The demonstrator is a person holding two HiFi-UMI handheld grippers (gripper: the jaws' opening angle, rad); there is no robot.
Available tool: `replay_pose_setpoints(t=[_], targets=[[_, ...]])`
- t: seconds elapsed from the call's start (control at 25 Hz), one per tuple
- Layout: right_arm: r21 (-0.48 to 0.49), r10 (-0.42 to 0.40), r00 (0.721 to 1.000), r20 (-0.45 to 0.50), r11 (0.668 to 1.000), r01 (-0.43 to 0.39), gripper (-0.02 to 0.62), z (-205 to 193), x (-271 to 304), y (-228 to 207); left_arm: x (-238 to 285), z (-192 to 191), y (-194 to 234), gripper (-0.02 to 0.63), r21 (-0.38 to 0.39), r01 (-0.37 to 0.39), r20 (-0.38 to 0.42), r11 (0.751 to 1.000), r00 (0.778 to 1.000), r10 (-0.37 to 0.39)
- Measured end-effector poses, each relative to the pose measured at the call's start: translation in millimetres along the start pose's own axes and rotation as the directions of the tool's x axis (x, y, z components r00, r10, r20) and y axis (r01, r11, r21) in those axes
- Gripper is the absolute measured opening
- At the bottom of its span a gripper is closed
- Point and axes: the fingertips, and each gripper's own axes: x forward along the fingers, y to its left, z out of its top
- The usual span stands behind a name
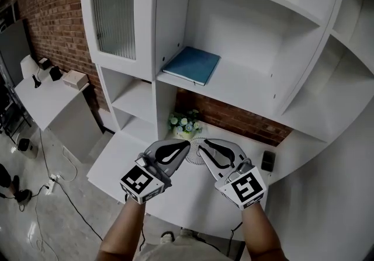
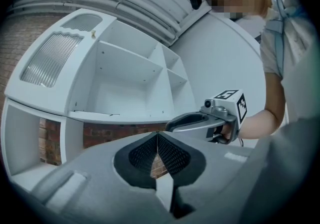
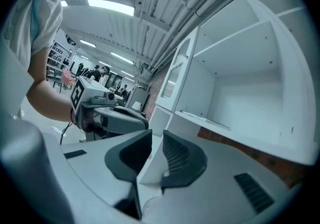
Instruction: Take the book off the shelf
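Note:
A blue book lies flat on the middle shelf of the white shelf unit, at that shelf's left end, with nothing beside it. Both grippers hang low over the white desk board, well below and in front of the book. My left gripper is shut, its ribbed pads meeting at the tip with nothing between them. My right gripper sits close beside it, tip almost to tip, its jaws drawn together and empty. Each gripper view shows the other gripper alongside.
A small pot of flowers stands on the desk board just beyond the gripper tips, and a dark flat object lies at the right. A cabinet door with ribbed glass closes the upper left. A side table and floor cables lie left.

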Motion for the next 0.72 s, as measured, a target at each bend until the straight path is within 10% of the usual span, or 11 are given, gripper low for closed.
replay_pose_setpoints(t=[0.72], targets=[[-0.422, -0.019, 0.986, -0.165, 0.905, -0.054, 0.075, 60.8, 38.0, -71.5, 36.2, 45.7, 32.7, 0.011, 0.091, 0.001, -0.03, 0.996, 1.0, 0.002]])
